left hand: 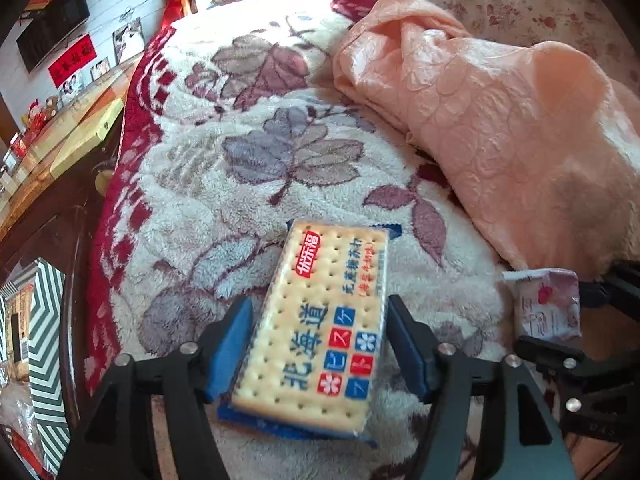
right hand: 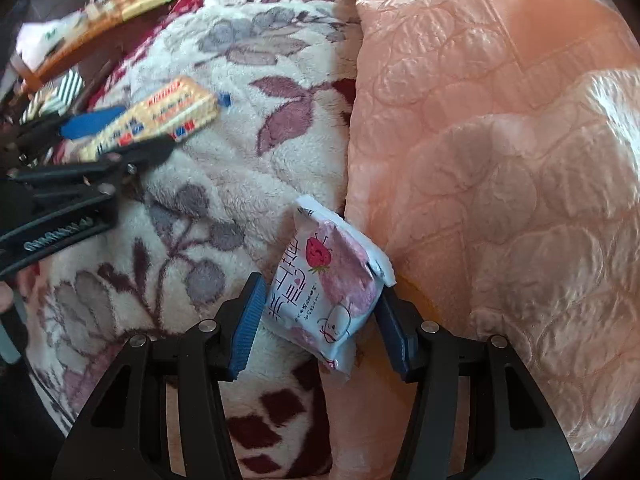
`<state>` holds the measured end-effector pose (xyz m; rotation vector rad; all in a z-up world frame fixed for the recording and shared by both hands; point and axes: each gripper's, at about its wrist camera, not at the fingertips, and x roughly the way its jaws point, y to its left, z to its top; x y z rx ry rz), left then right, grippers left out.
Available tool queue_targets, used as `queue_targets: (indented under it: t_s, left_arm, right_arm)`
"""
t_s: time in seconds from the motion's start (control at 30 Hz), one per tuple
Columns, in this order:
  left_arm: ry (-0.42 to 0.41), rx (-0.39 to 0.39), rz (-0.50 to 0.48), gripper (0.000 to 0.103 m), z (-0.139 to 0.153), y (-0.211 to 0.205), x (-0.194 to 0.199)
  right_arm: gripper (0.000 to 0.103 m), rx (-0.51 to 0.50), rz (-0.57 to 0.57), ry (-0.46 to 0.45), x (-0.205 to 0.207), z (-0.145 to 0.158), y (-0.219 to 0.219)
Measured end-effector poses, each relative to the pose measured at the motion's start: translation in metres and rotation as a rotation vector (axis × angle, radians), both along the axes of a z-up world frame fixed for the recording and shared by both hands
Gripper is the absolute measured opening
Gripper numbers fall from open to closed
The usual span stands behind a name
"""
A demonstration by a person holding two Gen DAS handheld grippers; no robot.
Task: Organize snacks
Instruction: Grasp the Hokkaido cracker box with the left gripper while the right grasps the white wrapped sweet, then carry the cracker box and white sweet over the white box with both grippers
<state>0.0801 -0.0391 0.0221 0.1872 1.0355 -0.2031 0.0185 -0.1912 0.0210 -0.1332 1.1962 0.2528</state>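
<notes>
Left gripper (left hand: 320, 344) closed across the width of a cracker packet (left hand: 320, 328), blue pads at both long edges, packet raised over the floral fleece blanket (left hand: 240, 128). Right gripper (right hand: 320, 316) clamped on a small strawberry snack pouch (right hand: 328, 280), just beside the peach quilt (right hand: 500, 160). Possible failures, judged: slick wrapper sliding out of the left pads, since only the near half is gripped and the far end overhangs; crackers cracking under a harder squeeze; soft pouch twisting free, held askew near one corner. Legible on the packet: red logo 优乐福, large blue 北海道, tiles with katakana ビスケット. Pouch lettering stylised, not readable; strawberry cartoon clear.
</notes>
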Motion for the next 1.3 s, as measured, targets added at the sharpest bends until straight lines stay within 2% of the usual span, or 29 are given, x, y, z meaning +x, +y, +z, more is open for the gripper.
queue_targets:
  t_s: [0.07,0.13,0.2,0.27,0.5,0.63,0.83,1.3]
  left_arm:
    - [0.019,-0.016,0.009,0.07,-0.005,0.002,0.003]
    - [0.016,-0.035,0.012,0.063,-0.006,0.004,0.0]
    - [0.013,-0.042,0.01,0.058,-0.003,0.006,-0.005]
    - [0.014,-0.051,0.023,0.058,0.002,0.012,-0.009]
    - [-0.011,-0.048,0.108,0.058,0.014,0.042,-0.031]
    - [-0.019,-0.061,0.152,0.058,0.019,0.057,-0.042]
    - [-0.05,-0.069,0.194,0.058,0.031,0.073,-0.058]
    - [-0.138,-0.008,0.373,0.058,0.063,0.141,-0.096]
  right_arm:
    - [0.052,0.044,0.007,-0.014,0.001,0.001,-0.004]
    - [0.032,0.071,0.028,0.008,0.001,-0.004,-0.006]
    - [0.028,0.082,0.054,0.008,-0.002,-0.004,-0.004]
    - [0.022,0.1,0.083,-0.009,-0.003,-0.001,0.0]
    - [0.02,0.122,0.154,-0.023,-0.008,0.004,0.018]
    - [0.018,0.208,0.183,-0.023,-0.011,0.014,0.026]
    - [0.018,0.261,0.226,-0.028,-0.015,0.025,0.042]
    - [0.018,0.293,0.379,-0.064,-0.024,0.055,0.116]
